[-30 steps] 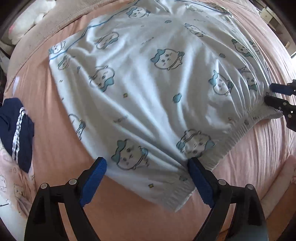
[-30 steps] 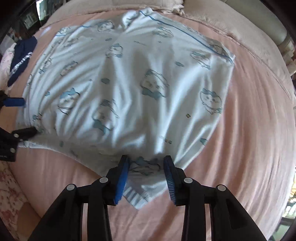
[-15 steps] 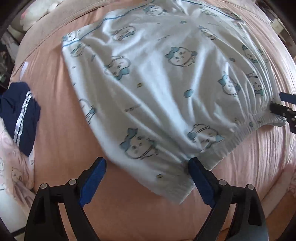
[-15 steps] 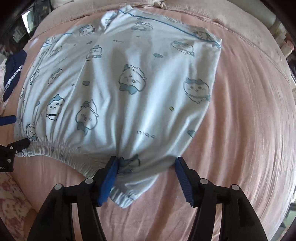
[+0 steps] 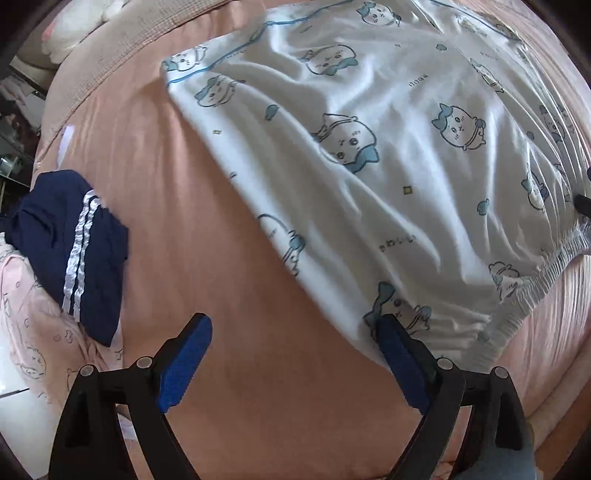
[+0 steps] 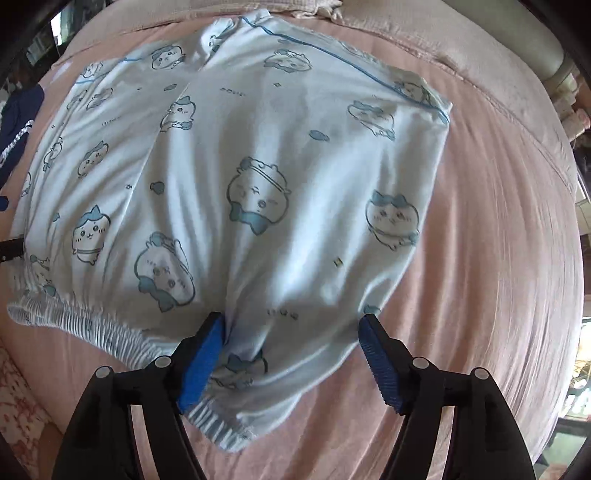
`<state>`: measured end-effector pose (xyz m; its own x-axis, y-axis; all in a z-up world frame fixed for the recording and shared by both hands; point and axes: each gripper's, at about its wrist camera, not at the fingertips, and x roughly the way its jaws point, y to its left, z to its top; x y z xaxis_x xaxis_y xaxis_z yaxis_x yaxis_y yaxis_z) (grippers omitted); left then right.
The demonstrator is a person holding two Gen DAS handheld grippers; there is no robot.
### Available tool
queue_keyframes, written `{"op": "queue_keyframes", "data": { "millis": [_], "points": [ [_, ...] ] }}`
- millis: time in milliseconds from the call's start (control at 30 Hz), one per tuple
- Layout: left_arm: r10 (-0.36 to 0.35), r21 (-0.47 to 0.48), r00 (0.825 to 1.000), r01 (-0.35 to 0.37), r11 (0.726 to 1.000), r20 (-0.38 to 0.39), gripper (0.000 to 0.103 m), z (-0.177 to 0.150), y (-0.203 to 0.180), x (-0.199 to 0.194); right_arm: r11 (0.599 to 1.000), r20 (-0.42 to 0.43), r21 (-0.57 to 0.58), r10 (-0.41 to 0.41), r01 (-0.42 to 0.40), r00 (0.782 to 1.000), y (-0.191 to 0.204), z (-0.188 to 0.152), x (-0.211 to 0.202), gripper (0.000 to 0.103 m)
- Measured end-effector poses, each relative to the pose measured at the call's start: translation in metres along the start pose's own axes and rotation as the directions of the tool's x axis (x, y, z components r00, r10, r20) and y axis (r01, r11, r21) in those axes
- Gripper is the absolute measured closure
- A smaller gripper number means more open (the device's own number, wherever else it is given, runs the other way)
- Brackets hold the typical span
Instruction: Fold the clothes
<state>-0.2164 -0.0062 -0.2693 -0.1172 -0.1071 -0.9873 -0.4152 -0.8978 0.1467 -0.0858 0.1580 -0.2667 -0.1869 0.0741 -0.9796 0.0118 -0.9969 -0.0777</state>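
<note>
Closest to the camera, the right gripper (image 6: 291,350) has its blue-padded jaws spread wide, and they've just been opening. The gathered waistband corner of the white shorts with the blue cartoon-cat print (image 6: 258,177) sits between them. One pad looks like it brushes a fold of the fabric, the other stands clear, so nothing is pinched.

The left gripper (image 5: 291,354) is wide open too, hovering over bare bedding. Its right-hand pad is at the edge of the shorts' other waistband corner; the left-hand pad is over nothing but sheet.

The shorts lie spread flat on the peach-pink bed sheet (image 6: 498,258), elastic waistband nearest, blue-piped leg hems at the far side.

Off to the side in the left view is a navy garment with two white stripes (image 5: 74,251), bunched up on a pale pink printed cloth (image 5: 26,325). At the far end there's a beige textured blanket (image 6: 424,33).
</note>
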Motion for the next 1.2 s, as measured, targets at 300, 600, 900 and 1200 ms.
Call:
{"op": "queue_keyframes", "data": {
  "millis": [300,600,900,1200],
  "points": [
    [-0.147,-0.147,0.951,0.192,0.970,0.272,0.011,0.045,0.010,-0.026,0.864,0.211,0.451,0.139,-0.223,0.968,-0.095,0.015,-0.028,0.028],
    [-0.186,-0.207,0.919,0.269,0.941,0.347,0.011,0.083,0.054,-0.027,0.789,0.230,0.517,0.245,-0.332,0.942,-0.183,0.082,0.036,0.028],
    [-0.187,-0.243,0.920,0.279,0.929,0.344,0.011,0.041,0.081,-0.047,0.771,0.266,0.489,0.315,-0.409,0.911,-0.178,0.095,0.052,0.101],
    [-0.200,-0.198,0.918,0.279,0.939,0.344,0.011,0.039,0.075,-0.047,0.737,0.289,0.492,0.363,-0.463,0.886,-0.179,0.120,0.064,0.065]
  ]
}}
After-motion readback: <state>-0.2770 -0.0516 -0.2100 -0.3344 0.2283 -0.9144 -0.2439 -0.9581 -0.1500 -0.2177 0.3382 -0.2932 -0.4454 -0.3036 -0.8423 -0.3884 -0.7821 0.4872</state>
